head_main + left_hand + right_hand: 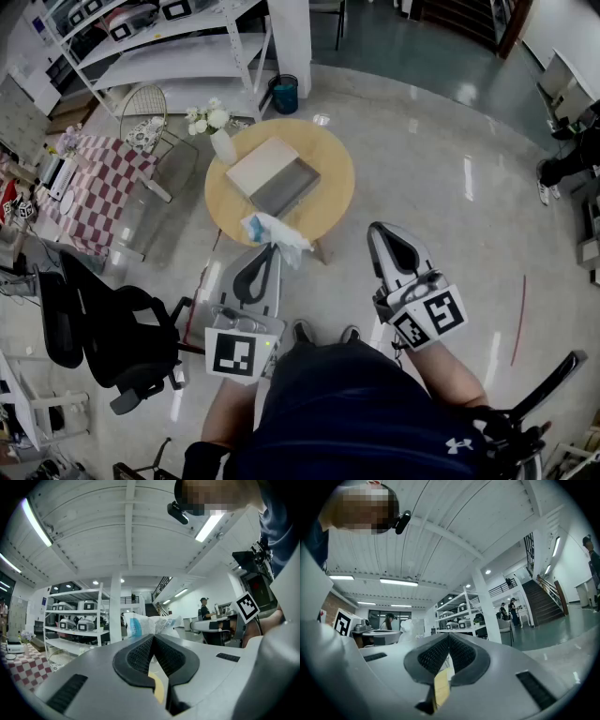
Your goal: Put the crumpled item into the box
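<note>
Polished grey floor (441, 141) fills the space below me, and both claws hang over it close to my body. My left claw (271, 247) has its jaws pressed together on the crumpled item (274, 231), a white and blue plastic wad that bulges out just past the tips. The left gripper view shows the same pinch: the left claw (152, 636) is closed, with the crumpled item (151, 624) sprouting beyond it. My right claw (382, 229) is well to the right of the left one, over bare floor. In the right gripper view the right claw (448, 635) has its jaws pressed against each other with nothing between them.

Just ahead of the left claw stands the round wooden counter (330, 178). The crumpled item overlaps its near edge, and I cannot tell whether it touches the wood. Farther ahead of that claw, near the counter's middle, lies the box (286, 187), open and grey inside, with a tan lid (261, 164) touching its left side. Beyond the box, at the counter's far left edge, a white vase (223, 146) holds pale flowers (208, 117). Left of the left claw sits a black office chair (112, 333). Far ahead, past the counter, a teal bin (284, 94) stands beside white shelving (178, 52).
</note>
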`<state>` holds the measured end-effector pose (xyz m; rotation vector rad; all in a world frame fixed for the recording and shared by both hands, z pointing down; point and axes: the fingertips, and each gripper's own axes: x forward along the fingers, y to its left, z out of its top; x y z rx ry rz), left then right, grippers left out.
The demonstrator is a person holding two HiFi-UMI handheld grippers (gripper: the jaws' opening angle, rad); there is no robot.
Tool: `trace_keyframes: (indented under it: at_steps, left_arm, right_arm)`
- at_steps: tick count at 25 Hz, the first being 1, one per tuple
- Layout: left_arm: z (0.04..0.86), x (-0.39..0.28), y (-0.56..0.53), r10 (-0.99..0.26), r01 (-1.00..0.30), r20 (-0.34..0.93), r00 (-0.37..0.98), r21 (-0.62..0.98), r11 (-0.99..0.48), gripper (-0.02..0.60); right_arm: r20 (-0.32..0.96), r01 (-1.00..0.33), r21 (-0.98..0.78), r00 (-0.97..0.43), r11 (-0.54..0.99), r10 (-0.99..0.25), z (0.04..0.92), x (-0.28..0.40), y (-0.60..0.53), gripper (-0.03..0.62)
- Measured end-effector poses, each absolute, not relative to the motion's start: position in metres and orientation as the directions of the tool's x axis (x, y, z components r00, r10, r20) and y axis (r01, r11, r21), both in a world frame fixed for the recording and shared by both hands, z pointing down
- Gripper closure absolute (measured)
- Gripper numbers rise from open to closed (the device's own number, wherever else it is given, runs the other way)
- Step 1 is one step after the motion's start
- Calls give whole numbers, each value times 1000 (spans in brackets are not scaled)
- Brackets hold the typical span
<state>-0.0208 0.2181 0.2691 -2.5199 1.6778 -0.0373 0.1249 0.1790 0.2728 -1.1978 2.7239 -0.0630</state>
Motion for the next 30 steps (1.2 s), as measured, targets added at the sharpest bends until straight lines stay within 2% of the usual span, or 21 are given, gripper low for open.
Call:
trace_keyframes:
  at_steps: [15, 30]
  left_arm:
    - [273, -55, 188, -913, -912, -38, 405, -92, -401, 565]
    - [300, -121, 157, -882, -882, -30, 471, -17, -471, 565]
  right_arm:
    - [-152, -736, -122, -649, 666, -745, 271, 93, 154, 592]
    - [-81, -817, -114, -559, 565, -825, 287, 44, 137, 592]
